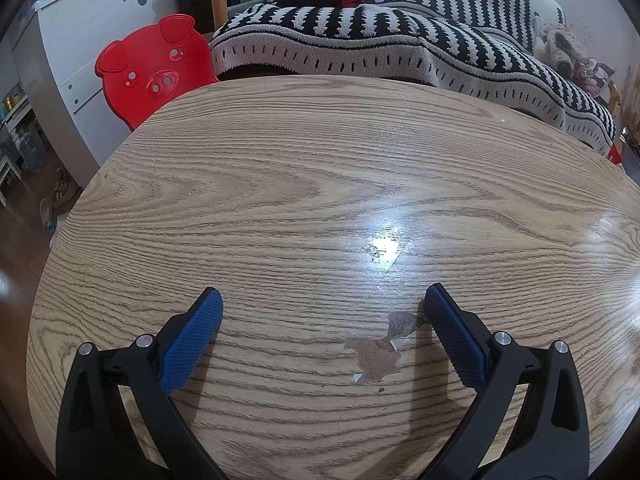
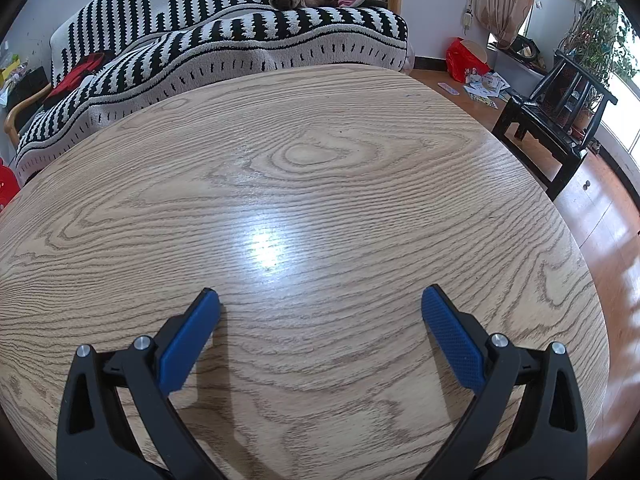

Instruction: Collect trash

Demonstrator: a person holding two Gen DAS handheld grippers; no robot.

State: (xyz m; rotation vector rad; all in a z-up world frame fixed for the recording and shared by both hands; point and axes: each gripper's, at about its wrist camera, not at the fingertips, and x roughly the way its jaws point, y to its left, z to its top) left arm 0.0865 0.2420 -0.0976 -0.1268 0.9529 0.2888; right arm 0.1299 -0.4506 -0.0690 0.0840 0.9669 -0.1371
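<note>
My left gripper [image 1: 322, 300] hovers open over a round wood-grain table [image 1: 280, 168], its blue pads [image 1: 192, 344] wide apart with nothing between them. A chipped patch of veneer [image 1: 374, 354] shows on the tabletop near the right finger. My right gripper [image 2: 320, 300] is also open above the same table [image 2: 312, 152] and holds nothing. No loose trash shows on the tabletop in either view.
A sofa with a black-and-white striped blanket [image 1: 400, 40] runs behind the table. A red pig-shaped chair [image 1: 152, 68] stands at the far left by a white cabinet [image 1: 80, 40]. A dark wooden chair [image 2: 556, 120], a red bag [image 2: 460, 60] and scattered papers [image 2: 486, 86] are at the right.
</note>
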